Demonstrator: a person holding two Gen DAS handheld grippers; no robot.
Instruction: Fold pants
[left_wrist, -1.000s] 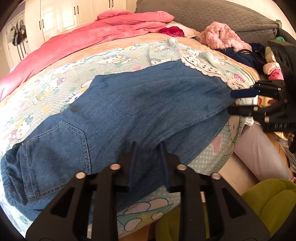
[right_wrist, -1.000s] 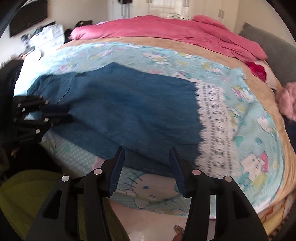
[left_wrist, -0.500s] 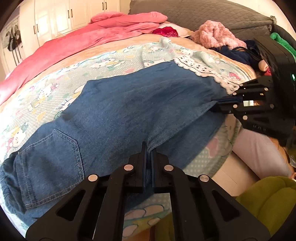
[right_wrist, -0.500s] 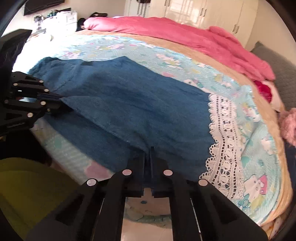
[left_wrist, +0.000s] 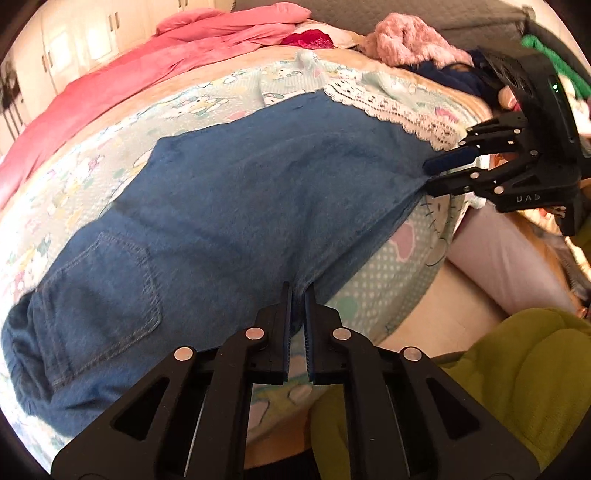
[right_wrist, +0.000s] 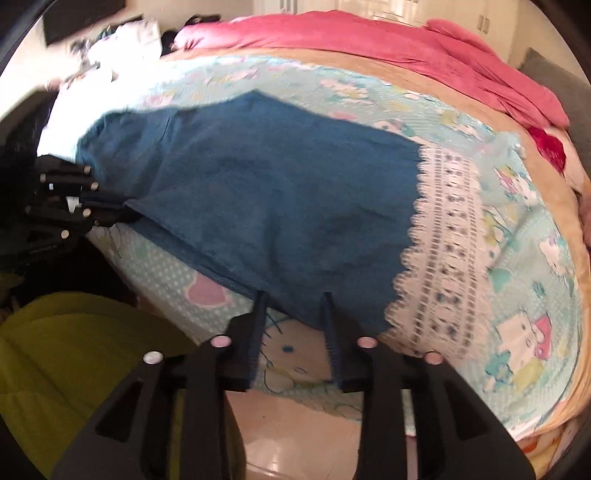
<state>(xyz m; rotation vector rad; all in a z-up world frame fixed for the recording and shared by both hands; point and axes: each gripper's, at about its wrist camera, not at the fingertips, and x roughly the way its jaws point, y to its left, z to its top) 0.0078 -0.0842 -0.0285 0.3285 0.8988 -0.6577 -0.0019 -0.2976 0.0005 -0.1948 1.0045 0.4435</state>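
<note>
Blue denim pants (left_wrist: 240, 206) lie flat across the cartoon-print bedspread (left_wrist: 207, 107), waistband and back pocket at the left in the left wrist view. At the near edge of the bed, my left gripper (left_wrist: 298, 295) is shut on the denim hem. It also shows at the left of the right wrist view, left gripper (right_wrist: 125, 212). My right gripper (right_wrist: 294, 299) is opening at the near edge of the pants (right_wrist: 280, 206), close to the leg ends. Its fingers stand apart with the hem just between the tips, not pressed. In the left view the right gripper (left_wrist: 426, 177) shows at the far right.
A white lace trim (right_wrist: 443, 236) borders the bedspread beside the leg ends. A pink duvet (right_wrist: 369, 40) lies along the far side. Loose clothes (left_wrist: 406, 40) pile against a grey headboard. A green cushion (left_wrist: 517, 369) and tiled floor (right_wrist: 295, 435) lie below the bed edge.
Both grippers went from open to shut on the near edge of the pants. The right one has since parted its fingers again, while the left stays pinched on the denim.
</note>
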